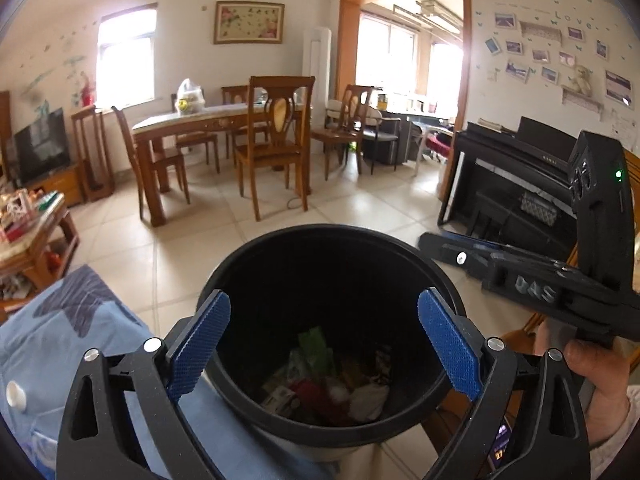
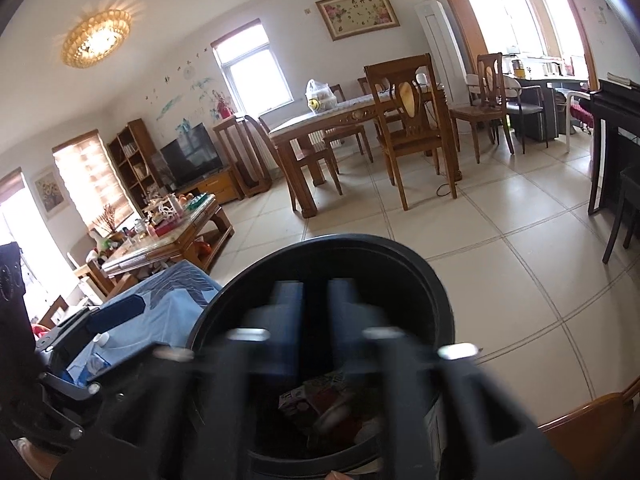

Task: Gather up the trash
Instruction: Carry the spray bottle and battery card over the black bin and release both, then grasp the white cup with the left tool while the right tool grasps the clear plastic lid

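both grippers over the open bin, nothing held

we see the black bin (image 1: pixel 332 280) right below and ahead of the left gripper (image 1: pixel 324 344), whose 2 blue pads (image 1: pixel 200 344) stand wide apart, framing the bin's mouth with nothing between them. the trash (image 1: pixel 332 384) lies at the bottom: wrappers, something red, white crumpled paper. the bin stands upright, its long axis vertical, beside a blue cloth (image 1: pixel 60 344). the right gripper (image 2: pixel 314 320) also hangs over the bin (image 2: pixel 400 256), tilted down toward it; its fingers are smeared by blur, so we judge them parted and empty, not gripping. both hands sit about equally near the rim, the left centred on the opening, the right hand (image 1: pixel 596 392) just beside it.
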Action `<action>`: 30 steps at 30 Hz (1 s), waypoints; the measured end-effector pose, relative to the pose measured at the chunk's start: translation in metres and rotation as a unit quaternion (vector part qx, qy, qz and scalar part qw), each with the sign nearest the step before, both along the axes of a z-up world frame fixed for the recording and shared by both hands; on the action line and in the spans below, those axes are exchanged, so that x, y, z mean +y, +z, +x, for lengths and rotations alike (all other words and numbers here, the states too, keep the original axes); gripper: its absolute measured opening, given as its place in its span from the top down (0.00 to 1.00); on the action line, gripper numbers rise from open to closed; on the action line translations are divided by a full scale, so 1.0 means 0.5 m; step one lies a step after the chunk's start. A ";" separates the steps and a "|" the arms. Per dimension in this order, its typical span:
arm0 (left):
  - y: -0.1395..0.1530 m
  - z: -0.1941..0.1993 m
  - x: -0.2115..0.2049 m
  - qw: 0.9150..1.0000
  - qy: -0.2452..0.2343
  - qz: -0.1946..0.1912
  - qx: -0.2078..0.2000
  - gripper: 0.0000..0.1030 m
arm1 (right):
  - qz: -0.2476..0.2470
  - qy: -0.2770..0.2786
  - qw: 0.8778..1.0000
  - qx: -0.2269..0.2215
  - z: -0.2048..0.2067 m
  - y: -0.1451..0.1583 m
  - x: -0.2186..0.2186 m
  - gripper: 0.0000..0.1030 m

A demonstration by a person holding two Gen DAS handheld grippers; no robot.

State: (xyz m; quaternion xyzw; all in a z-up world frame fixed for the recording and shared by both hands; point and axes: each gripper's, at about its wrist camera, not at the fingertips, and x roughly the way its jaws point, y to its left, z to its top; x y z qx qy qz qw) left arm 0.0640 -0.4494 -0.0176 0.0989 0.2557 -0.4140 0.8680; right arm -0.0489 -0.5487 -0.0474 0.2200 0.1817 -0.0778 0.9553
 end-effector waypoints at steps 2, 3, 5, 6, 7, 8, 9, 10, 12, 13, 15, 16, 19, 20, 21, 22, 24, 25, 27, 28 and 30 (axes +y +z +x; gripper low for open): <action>0.007 -0.007 0.014 1.000 0.002 0.000 -0.003 0.06 | 0.006 0.001 1.000 -0.012 -0.004 0.004 0.003 0.05; 0.009 -0.009 0.021 1.000 0.004 -0.001 -0.005 0.06 | 0.002 0.001 1.000 -0.009 -0.002 0.006 0.010 0.05; 0.014 -0.011 0.043 1.000 0.010 0.000 -0.006 0.06 | -0.001 0.003 1.000 -0.008 0.003 0.012 0.020 0.05; 0.018 -0.011 0.056 1.000 0.014 0.000 -0.005 0.06 | 0.000 0.006 1.000 -0.006 0.006 0.014 0.026 0.05; 0.019 -0.012 0.070 1.000 0.018 -0.002 -0.003 0.06 | -0.001 0.009 1.000 -0.004 0.011 0.017 0.032 0.05; 0.021 -0.009 0.090 1.000 0.025 -0.004 0.000 0.06 | -0.003 0.012 1.000 -0.003 0.014 0.018 0.042 0.05; 0.023 -0.006 0.106 0.999 0.031 -0.006 0.002 0.06 | -0.005 0.015 1.000 -0.001 0.021 0.020 0.047 0.05; 0.024 0.000 0.123 0.999 0.039 -0.007 0.006 0.06 | -0.006 0.021 1.000 0.001 0.027 0.020 0.057 0.05; 0.024 0.020 0.179 0.998 0.067 -0.008 0.016 0.06 | -0.008 0.030 1.000 0.007 0.039 0.020 0.075 0.05; 0.023 0.027 0.196 0.997 0.076 -0.008 0.019 0.06 | -0.010 0.035 0.999 0.010 0.046 0.017 0.087 0.05; 0.018 0.056 0.261 0.993 0.111 -0.004 0.029 0.06 | -0.014 0.050 0.999 0.015 0.062 0.016 0.115 0.05; 0.018 0.068 0.285 0.992 0.125 -0.003 0.033 0.06 | -0.016 0.057 0.998 0.016 0.069 0.017 0.128 0.05; 0.002 0.119 0.398 0.981 0.188 0.004 0.053 0.06 | -0.020 0.081 0.996 0.021 0.091 0.019 0.170 0.05; -0.001 0.133 0.428 0.977 0.205 0.006 0.058 0.06 | -0.021 0.091 0.995 0.023 0.101 0.019 0.188 0.05; -0.007 0.147 0.459 0.973 0.221 0.008 0.063 0.06 | -0.023 0.097 0.995 0.024 0.106 0.018 0.200 0.05; -0.011 0.160 0.488 0.969 0.236 0.010 0.068 0.06 | -0.025 0.106 0.994 0.026 0.112 0.018 0.216 0.05; -0.023 0.191 0.548 0.961 0.265 0.019 0.080 0.07 | -0.026 0.125 0.991 0.030 0.126 0.017 0.250 0.05; -0.026 0.201 0.566 0.958 0.272 0.022 0.086 0.12 | -0.026 0.136 0.990 0.033 0.134 0.017 0.266 0.05; -0.039 0.232 0.603 0.953 0.282 0.029 0.106 0.18 | -0.022 0.160 0.986 0.039 0.146 0.015 0.297 0.05; -0.048 0.245 0.618 0.952 0.283 0.033 0.116 0.21 | -0.022 0.173 0.984 0.044 0.152 0.015 0.312 0.05; -0.059 0.264 0.632 0.950 0.283 0.043 0.126 0.26 | -0.026 0.202 0.977 0.055 0.165 0.012 0.350 0.05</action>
